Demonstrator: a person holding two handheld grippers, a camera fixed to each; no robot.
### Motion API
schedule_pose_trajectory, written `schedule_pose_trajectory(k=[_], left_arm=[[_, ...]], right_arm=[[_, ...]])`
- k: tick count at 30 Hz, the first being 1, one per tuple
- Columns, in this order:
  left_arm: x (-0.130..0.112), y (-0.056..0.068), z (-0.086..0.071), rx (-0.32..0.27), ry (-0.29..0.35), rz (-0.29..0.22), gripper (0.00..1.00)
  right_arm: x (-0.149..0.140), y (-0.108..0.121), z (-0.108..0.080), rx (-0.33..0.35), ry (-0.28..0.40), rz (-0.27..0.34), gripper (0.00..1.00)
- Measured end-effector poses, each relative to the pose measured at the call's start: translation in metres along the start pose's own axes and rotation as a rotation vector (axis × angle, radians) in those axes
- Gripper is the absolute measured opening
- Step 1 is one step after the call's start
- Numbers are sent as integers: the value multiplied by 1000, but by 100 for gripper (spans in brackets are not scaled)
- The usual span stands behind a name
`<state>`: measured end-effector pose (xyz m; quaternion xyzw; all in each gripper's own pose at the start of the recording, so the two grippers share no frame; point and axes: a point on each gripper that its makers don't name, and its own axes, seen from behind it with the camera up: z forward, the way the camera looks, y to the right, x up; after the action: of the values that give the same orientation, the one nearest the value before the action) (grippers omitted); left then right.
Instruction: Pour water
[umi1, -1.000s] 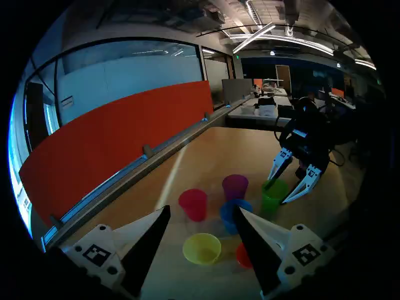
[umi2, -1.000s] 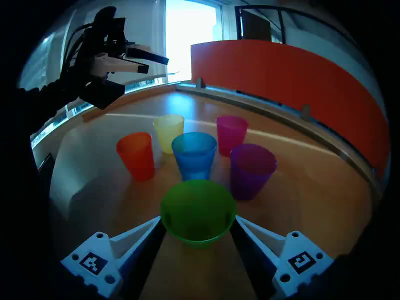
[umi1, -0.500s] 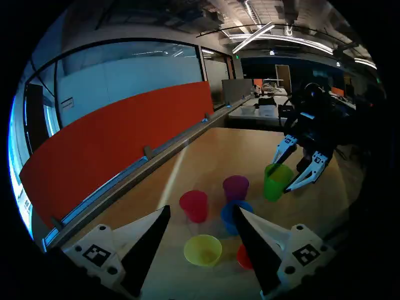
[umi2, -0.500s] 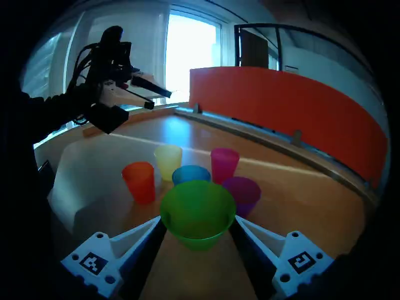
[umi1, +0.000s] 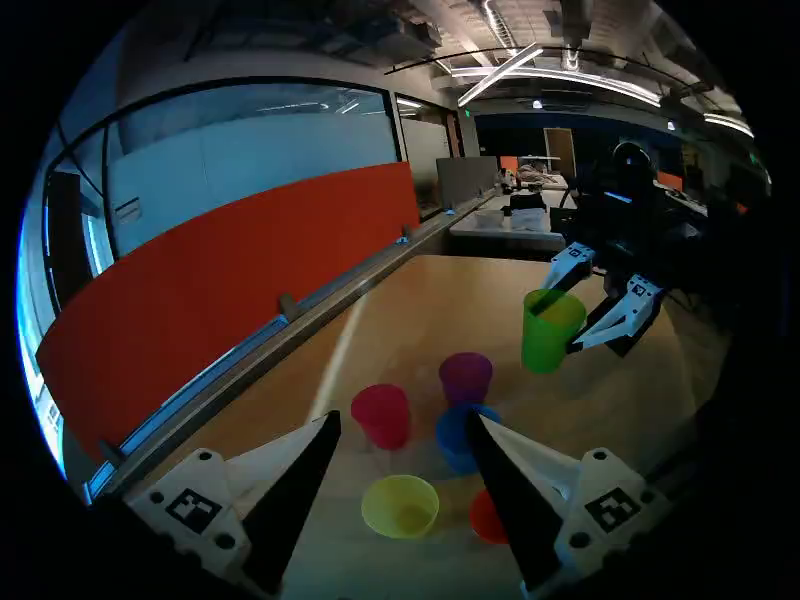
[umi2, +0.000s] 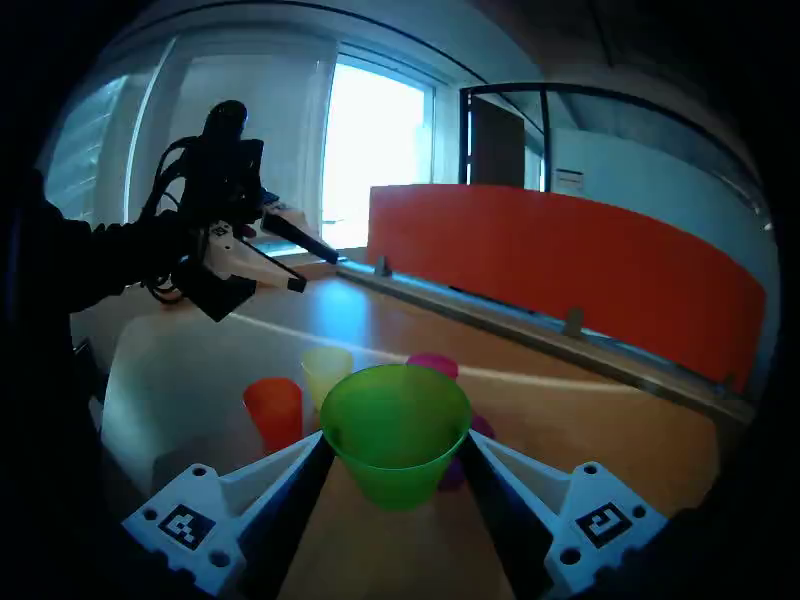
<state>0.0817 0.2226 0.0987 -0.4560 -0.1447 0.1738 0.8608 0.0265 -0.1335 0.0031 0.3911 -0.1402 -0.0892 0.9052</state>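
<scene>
Right gripper (umi2: 395, 452) clamps the upright green plastic cup (umi2: 395, 425) above the wooden table (umi1: 420, 305); left gripper (umi1: 402, 428) hovers, fingers apart.

A pale wooden worktop (umi1: 440, 290) runs along an orange-red partition panel (umi1: 230, 270), with a metal rail (umi1: 300, 320) at the panel's foot. Above the panel stands a glazed wall (umi1: 250, 140). Long strip lights (umi1: 505, 72) hang from the dark ceiling, and more desks (umi1: 505, 222) stand beyond. In the right gripper view a bright window (umi2: 375, 150) glares beside what looks like a dark door (umi2: 497, 140).
</scene>
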Motion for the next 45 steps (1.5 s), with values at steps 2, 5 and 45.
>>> schedule_pose_trajectory(k=[2,5,45], left_arm=[[0,0,1,-1,1,-2,91],[1,-1,2,-3,3,-5,91],[-14,25,33,-167,-123,76,91]], right_arm=[[4,1,0,-6,21,0,89],[8,0,-1,-11,50,6,90],[49,16,-2,-74,195,10,90]])
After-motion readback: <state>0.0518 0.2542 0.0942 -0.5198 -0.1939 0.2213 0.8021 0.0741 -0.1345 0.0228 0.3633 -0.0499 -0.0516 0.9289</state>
